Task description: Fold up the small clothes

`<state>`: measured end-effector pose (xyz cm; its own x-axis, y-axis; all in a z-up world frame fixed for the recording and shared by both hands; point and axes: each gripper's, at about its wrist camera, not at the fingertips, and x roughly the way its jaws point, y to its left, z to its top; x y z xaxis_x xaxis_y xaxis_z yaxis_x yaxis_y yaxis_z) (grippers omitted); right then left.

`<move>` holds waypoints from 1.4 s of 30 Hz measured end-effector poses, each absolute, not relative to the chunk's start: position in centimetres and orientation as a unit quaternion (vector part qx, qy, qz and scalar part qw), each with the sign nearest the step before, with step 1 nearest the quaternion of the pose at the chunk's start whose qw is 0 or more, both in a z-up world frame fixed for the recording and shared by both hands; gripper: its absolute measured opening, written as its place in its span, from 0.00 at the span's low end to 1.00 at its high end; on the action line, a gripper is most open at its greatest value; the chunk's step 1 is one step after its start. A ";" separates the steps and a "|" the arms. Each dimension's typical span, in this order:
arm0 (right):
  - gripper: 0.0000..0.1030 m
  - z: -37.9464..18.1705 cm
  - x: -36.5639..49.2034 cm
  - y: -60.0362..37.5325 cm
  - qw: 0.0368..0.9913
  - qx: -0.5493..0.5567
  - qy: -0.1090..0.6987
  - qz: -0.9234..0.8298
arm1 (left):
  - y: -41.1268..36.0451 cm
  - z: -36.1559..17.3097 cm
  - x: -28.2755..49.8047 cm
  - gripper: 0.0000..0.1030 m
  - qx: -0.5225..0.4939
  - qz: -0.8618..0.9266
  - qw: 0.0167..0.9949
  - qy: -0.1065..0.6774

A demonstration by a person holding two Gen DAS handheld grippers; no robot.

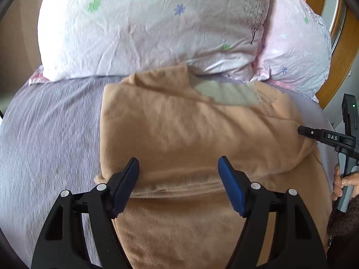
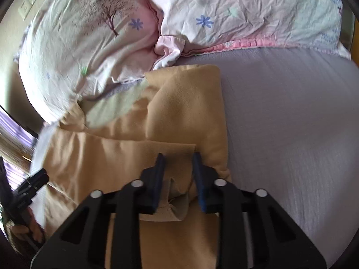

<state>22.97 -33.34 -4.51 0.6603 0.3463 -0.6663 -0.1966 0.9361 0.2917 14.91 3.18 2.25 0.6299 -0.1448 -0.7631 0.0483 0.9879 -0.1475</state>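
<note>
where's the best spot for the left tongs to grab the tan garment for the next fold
Probably the tan garment's left folded edge, near its front corner. That edge lies free on the lavender sheet, so the open left tongs can pinch it from the left. The far end abuts the pillow.

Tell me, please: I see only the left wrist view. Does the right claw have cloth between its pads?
Observer: Yes. A raised fold of the tan garment stands between the pads of the right claw. I cannot tell whether it is pinched tight.
Operator: Are its jaws as wide as those of my left claw?
Observer: No, they are much narrower. Your left claw is wide open above the garment.
Operator: What lies to the right of the garment?
Observer: The lilac sheet stretches there, up to the pink hem of the pillow.
</note>
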 end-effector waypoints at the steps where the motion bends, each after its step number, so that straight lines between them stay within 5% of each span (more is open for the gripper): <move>1: 0.02 -4.5 22.9 -33.1 0.908 0.083 0.382 0.151 | 3.3 1.9 14.8 0.71 -0.056 -0.054 0.899 0.431; 10: 0.02 0.3 21.0 -34.9 0.954 0.091 0.252 0.136 | 2.4 1.2 14.4 0.71 -0.051 -0.053 0.900 0.430; 12: 0.09 -0.3 22.5 -34.6 0.941 0.085 0.301 0.129 | 2.1 1.1 14.6 0.72 -0.043 -0.048 0.900 0.431; 14: 0.33 -1.3 22.9 -35.4 0.929 0.112 0.330 0.127 | 2.0 1.1 14.4 0.73 -0.037 -0.047 0.901 0.430; 16: 0.43 -2.0 22.0 -36.2 0.923 0.137 0.331 0.138 | 2.0 1.1 14.4 0.73 -0.038 -0.048 0.902 0.428; 23: 0.23 -4.6 20.8 -37.4 0.887 0.202 0.362 0.205 | 1.8 1.2 14.5 0.77 -0.035 -0.048 0.902 0.427; 37: 0.13 -5.7 21.7 -35.0 0.903 0.156 0.375 0.138 | 1.9 1.3 14.4 0.79 -0.047 -0.048 0.903 0.424; 39: 0.03 -5.4 21.8 -33.8 0.915 0.110 0.367 0.129 | 1.8 1.3 14.4 0.80 -0.047 -0.047 0.904 0.423; 42: 0.02 -3.8 21.3 -34.5 0.926 0.109 0.337 0.132 | 1.9 1.3 14.3 0.80 -0.052 -0.049 0.904 0.422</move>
